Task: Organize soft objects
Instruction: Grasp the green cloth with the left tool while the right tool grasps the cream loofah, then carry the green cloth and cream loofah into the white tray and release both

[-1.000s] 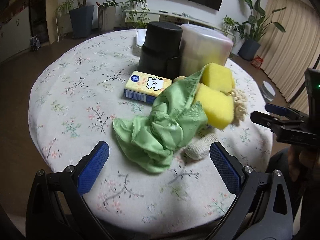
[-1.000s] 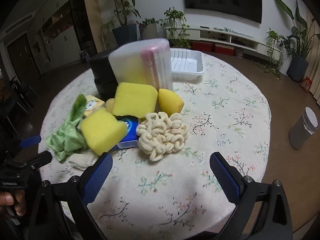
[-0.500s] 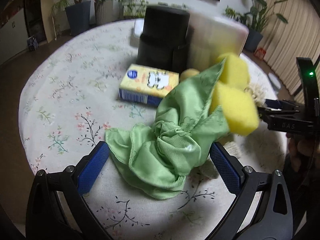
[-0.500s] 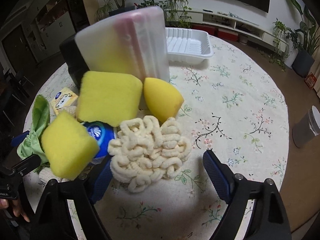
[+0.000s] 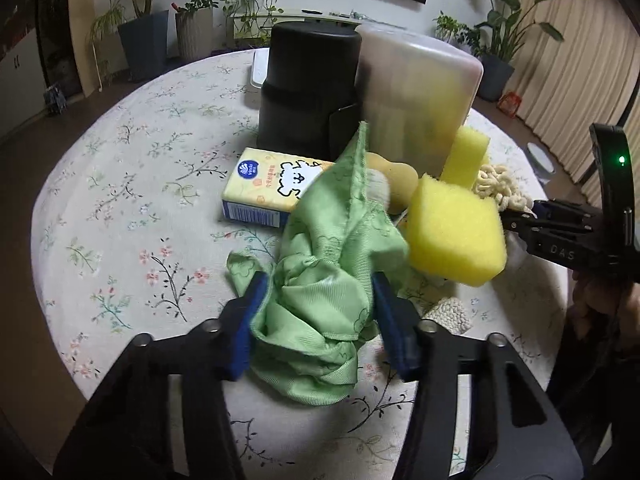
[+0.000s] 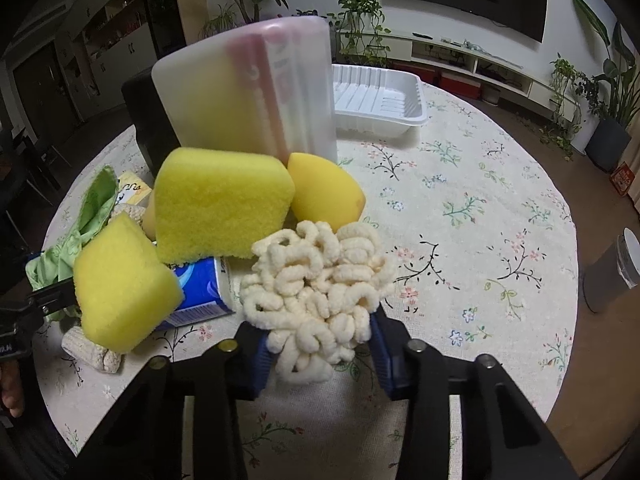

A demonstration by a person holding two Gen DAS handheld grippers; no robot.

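1. Both grabs land together! The left gripper (image 5: 318,314) has just been closing, and its blue pads now pinch the crumpled green cloth (image 5: 328,272) from either side, jaws drawn well in around the bunched folds.
2. Over on the right, the right gripper (image 6: 318,346) has just been closing too, and it squeezes the near edge of the cream chenille scrubber (image 6: 316,284).
3. Both soft things sit near the front of the round floral tablecloth (image 6: 480,208), in the thick of the pile.
4. To do this well, I'd say lift slowly: the cloth's upper corner drapes against the yellow tissue pack (image 5: 272,184), and the near yellow sponge (image 5: 454,232) rests right against it, so a quick pull could drag either along.
5. The scrubber touches the blue tissue pack (image 6: 196,292) and the big yellow sponge (image 6: 220,204); I reckon it should peel off toward the open side.
6. Room to move? Plenty to the scrubber's right, bare cloth out to the table's rim, and the white tray (image 6: 376,100) waits beyond the frosted container (image 6: 248,92).
7. The cloth's left is clear as well.
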